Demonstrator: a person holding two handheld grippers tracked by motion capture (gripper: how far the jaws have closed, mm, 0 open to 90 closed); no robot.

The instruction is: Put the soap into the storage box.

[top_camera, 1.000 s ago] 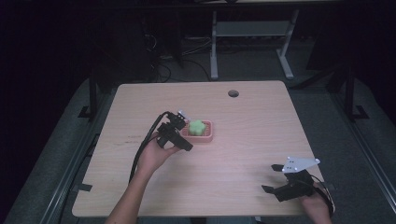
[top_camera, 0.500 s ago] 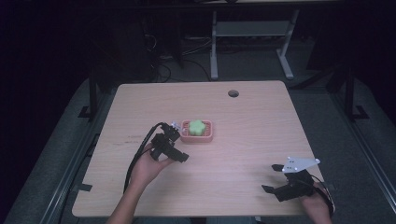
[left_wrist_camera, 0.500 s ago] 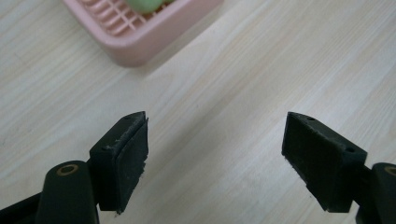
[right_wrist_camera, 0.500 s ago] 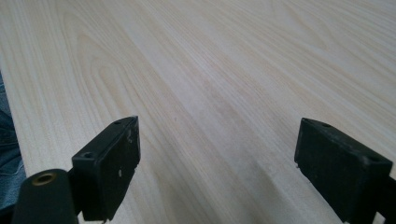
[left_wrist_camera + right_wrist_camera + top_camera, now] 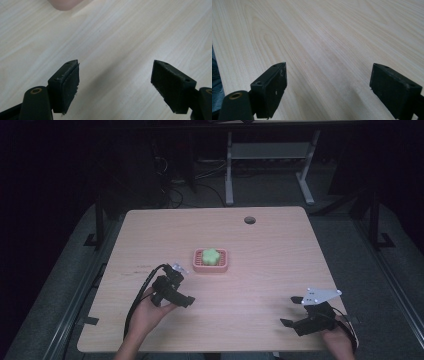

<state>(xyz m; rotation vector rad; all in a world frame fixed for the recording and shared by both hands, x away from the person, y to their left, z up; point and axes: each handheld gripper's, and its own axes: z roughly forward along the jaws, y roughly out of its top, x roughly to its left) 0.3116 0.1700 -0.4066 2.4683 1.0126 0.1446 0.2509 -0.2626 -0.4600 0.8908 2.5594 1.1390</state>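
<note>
- Green flower-shaped piece (image 5: 211, 256), lobed outline, pale matte green, seated inside a pink tray (image 5: 223, 267) with rounded corners and a raised rim.
- Tray ahead of the left gripper (image 5: 182, 285) and a little to its right, near but apart; well apart from the right gripper (image 5: 291, 310), ahead and far to its left.
- Left gripper held in a hand (image 5: 150, 307), jaws spread wide, nothing between them; in the left gripper view only bare wood between the black pads (image 5: 71, 83), a blurred pink corner of the tray (image 5: 65, 4) at the top edge.
- Right gripper low at the near right part of the table (image 5: 270, 245), grey three-cornered plate (image 5: 320, 295) on top, jaws wide apart and empty; right gripper view: pale wood grain between the pads (image 5: 278, 86).
- Near table edge just behind both grippers; right table edge just beside the right gripper.
- Open bare wood between the two grippers, and beyond the tray up to a round cable hole (image 5: 249, 220) near the far edge.
- Black cable (image 5: 142, 290) looping from the left gripper back along the forearm.
</note>
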